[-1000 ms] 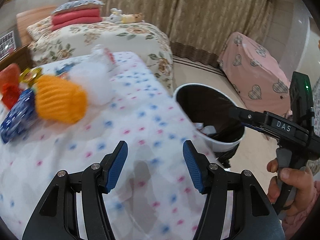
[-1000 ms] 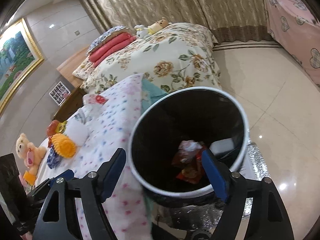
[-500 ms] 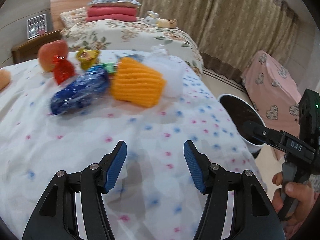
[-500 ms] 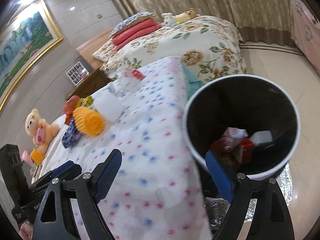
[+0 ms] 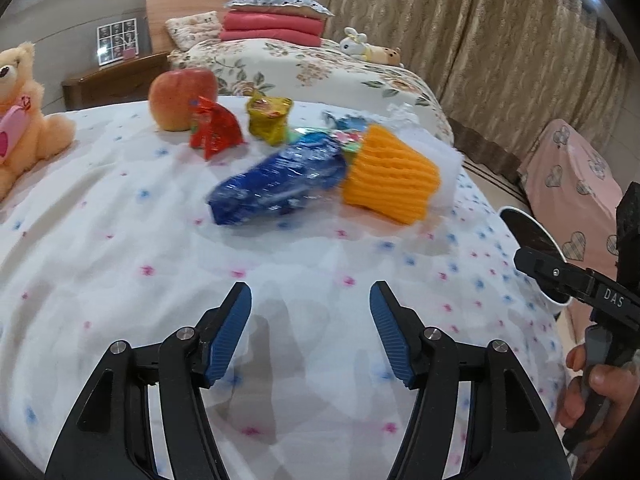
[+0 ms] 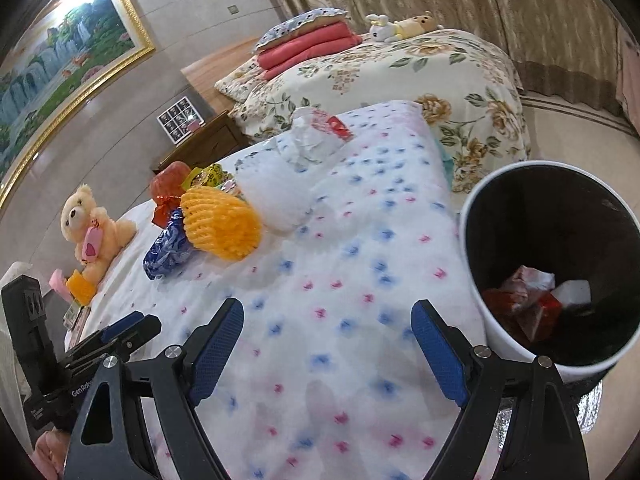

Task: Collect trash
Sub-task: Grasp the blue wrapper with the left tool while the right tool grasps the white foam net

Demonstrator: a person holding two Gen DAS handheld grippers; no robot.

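A pile of trash lies on the dotted white bedcover (image 5: 120, 240): a blue wrapper (image 5: 280, 184), an orange foam net (image 5: 390, 178), a red wrapper (image 5: 216, 128), a yellow wrapper (image 5: 268, 118) and white foam (image 5: 446, 160). My left gripper (image 5: 311, 292) hovers over the cover short of the blue wrapper, its jaws opening with nothing between them. My right gripper (image 6: 328, 308) stands open and empty over the bed's corner, left of the black-lined bin (image 6: 552, 208). The bin holds red and white scraps. A crumpled white bag (image 6: 316, 132) lies farther back.
An apple (image 5: 180, 96) sits behind the red wrapper. A teddy bear (image 5: 20, 112) sits at the left edge of the bed. A second, floral bed (image 6: 400, 68) stands behind, and a pink covered seat (image 5: 572, 176) beyond the bin.
Both views have swung away from the bin toward the pile on the bed. The pile now sits centred and closer ahead of my left gripper. Both pairs of jaws stand a little wider.
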